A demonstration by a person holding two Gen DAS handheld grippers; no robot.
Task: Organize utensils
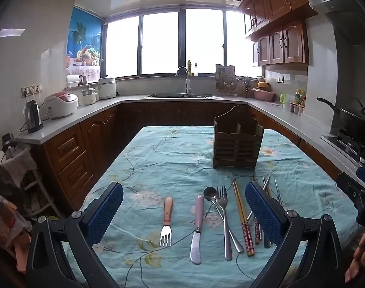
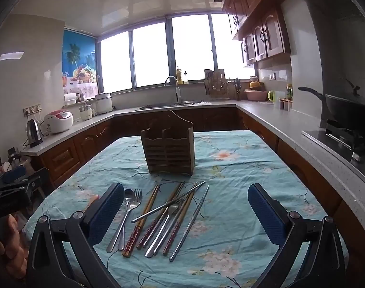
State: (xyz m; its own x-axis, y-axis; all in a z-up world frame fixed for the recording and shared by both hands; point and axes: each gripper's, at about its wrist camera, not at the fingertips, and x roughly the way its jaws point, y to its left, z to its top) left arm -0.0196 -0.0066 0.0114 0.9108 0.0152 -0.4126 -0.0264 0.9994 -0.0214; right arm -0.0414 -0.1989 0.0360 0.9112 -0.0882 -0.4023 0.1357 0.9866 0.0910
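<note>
A wooden utensil holder [image 1: 237, 141] [image 2: 169, 147] stands upright on the table with the blue floral cloth [image 1: 168, 158] [image 2: 237, 168]. In front of it lie a wood-handled fork [image 1: 167, 220], a pink-handled butter knife [image 1: 197, 228], a steel spoon [image 1: 216, 206] [image 2: 125, 213] and a steel fork [image 1: 224, 220] [image 2: 131, 211]. Several wooden and steel chopsticks [image 1: 242, 218] [image 2: 168, 218] lie beside them. My left gripper [image 1: 185, 213] hovers open above the forks and knife. My right gripper [image 2: 186, 213] hovers open above the chopsticks. Neither holds anything.
Kitchen counters wrap around the table: a kettle [image 1: 33, 117] and rice cooker [image 1: 61, 104] on the left, a sink [image 1: 180, 94] at the back, a wok on a stove [image 2: 350, 112] on the right. A hand [image 2: 7, 247] grips the other gripper at the frame edge.
</note>
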